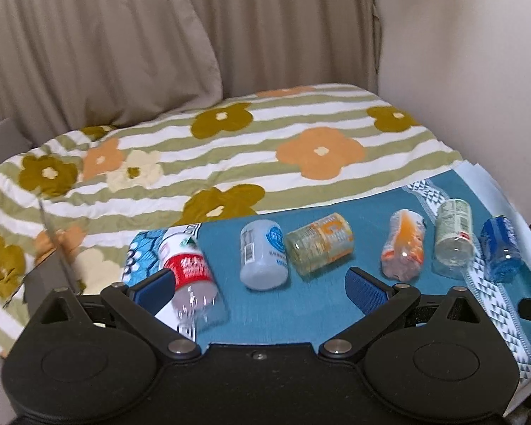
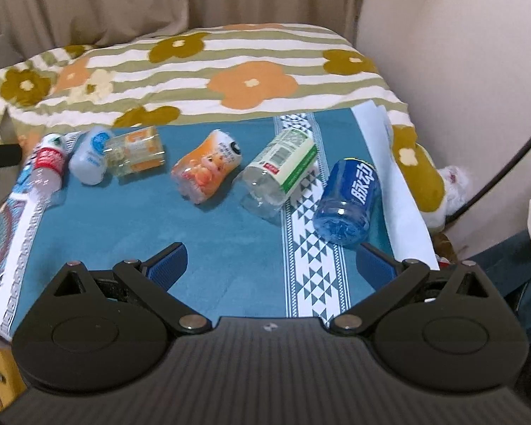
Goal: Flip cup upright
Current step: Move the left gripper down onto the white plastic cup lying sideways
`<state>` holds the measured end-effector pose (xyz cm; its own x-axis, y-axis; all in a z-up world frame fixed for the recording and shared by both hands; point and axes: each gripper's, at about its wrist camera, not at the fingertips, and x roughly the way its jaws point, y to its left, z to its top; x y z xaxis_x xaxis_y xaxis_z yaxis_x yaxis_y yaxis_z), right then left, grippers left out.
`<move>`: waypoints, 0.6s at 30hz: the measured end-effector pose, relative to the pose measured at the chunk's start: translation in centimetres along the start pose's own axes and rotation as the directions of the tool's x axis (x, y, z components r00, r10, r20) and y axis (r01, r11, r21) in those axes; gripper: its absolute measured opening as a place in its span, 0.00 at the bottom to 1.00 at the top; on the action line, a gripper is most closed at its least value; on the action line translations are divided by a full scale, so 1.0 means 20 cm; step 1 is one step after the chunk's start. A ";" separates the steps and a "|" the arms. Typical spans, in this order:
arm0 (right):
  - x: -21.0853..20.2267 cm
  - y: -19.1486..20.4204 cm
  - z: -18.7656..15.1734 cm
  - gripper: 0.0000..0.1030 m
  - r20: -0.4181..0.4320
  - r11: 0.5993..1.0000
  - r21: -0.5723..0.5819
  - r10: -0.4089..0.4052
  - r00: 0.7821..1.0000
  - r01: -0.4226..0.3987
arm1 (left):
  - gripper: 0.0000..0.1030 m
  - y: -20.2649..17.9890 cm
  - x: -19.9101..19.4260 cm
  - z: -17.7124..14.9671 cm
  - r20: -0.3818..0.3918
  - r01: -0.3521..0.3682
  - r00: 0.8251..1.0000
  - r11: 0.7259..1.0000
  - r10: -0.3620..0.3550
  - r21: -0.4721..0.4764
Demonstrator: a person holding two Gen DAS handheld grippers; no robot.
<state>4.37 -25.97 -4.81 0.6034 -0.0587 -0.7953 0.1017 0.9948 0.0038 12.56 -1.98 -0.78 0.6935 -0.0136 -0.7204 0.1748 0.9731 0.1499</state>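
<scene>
Several cut-off plastic bottle cups lie on their sides in a row on a teal mat [image 1: 315, 304] [image 2: 159, 219]. From the left: a red-label cup [image 1: 189, 272] [image 2: 47, 166], a pale blue one [image 1: 263, 255] [image 2: 90, 159], a yellow-orange one [image 1: 320, 248] [image 2: 136, 156], an orange one [image 1: 403, 244] [image 2: 207, 166], a green-label one [image 1: 455, 237] [image 2: 279, 173] and a blue one [image 1: 501, 251] [image 2: 348, 200]. My left gripper [image 1: 260, 287] is open, its left finger beside the red-label cup. My right gripper [image 2: 272, 265] is open, just in front of the blue cup.
A striped floral blanket [image 1: 230, 148] [image 2: 230, 67] covers the surface behind the mat. Curtains [image 1: 124, 35] and a wall [image 1: 478, 53] stand behind. A cable [image 2: 506, 173] and soft items lie off the mat's right edge.
</scene>
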 end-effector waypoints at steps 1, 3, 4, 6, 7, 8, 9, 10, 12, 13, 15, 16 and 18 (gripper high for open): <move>0.02 0.01 0.01 1.00 -0.004 1.000 0.009 -0.011 1.000 0.011 | 1.00 0.01 0.05 0.03 -0.008 0.006 1.000 1.000 -0.006 0.013; 0.05 0.03 0.03 1.00 -0.018 0.999 0.032 -0.030 0.999 0.031 | 1.00 0.04 0.14 0.06 -0.025 0.026 0.999 0.999 -0.025 0.031; 0.08 0.04 0.04 1.00 -0.025 0.998 0.046 -0.038 0.999 0.039 | 1.00 0.06 0.20 0.08 -0.038 0.040 0.999 0.998 -0.038 0.039; 0.12 0.06 0.06 1.00 -0.041 0.995 0.076 -0.055 0.998 0.058 | 1.00 0.08 0.31 0.12 -0.063 0.065 0.996 0.997 -0.062 0.049; 0.14 0.07 0.07 1.00 -0.049 0.994 0.090 -0.060 0.997 0.064 | 1.00 0.09 0.37 0.14 -0.081 0.080 0.994 0.995 -0.075 0.055; 0.17 0.08 0.07 1.00 -0.056 0.992 0.103 -0.065 0.996 0.071 | 1.00 0.11 0.43 0.15 -0.100 0.091 0.991 0.994 -0.085 0.058; 0.19 0.09 0.08 1.00 -0.064 0.990 0.113 -0.072 0.995 0.079 | 1.00 0.12 0.47 0.16 -0.116 0.103 0.989 0.993 -0.095 0.060; 0.21 0.11 0.09 1.00 -0.074 0.989 0.120 -0.080 0.994 0.088 | 1.00 0.13 0.54 0.16 -0.135 0.117 0.985 0.991 -0.108 0.061; 0.26 0.14 0.09 1.00 -0.098 0.986 0.130 -0.092 0.991 0.105 | 1.00 0.14 0.62 0.17 -0.167 0.136 0.978 0.989 -0.124 0.060; 0.29 0.15 0.10 1.00 -0.110 0.984 0.136 -0.096 0.989 0.111 | 1.00 0.14 0.67 0.17 -0.185 0.146 0.974 0.988 -0.133 0.059; 0.33 0.18 0.10 1.00 -0.130 0.982 0.146 -0.103 0.986 0.121 | 1.00 0.16 0.75 0.17 -0.220 0.163 0.964 0.985 -0.148 0.055; 0.35 0.19 0.10 1.00 -0.139 0.981 0.148 -0.107 0.984 0.128 | 0.99 0.16 0.78 0.17 -0.232 0.170 0.960 0.984 -0.154 0.051; 0.39 0.21 0.11 1.00 -0.158 0.978 0.155 -0.114 0.981 0.139 | 0.99 0.17 0.84 0.17 -0.258 0.184 0.952 0.982 -0.168 0.039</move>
<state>11.18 -22.40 -9.71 0.4556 -0.1577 -0.8761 0.3060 0.9519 -0.0122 27.13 0.43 -10.11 0.4504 -0.1174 -0.8851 0.3263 0.9444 0.0407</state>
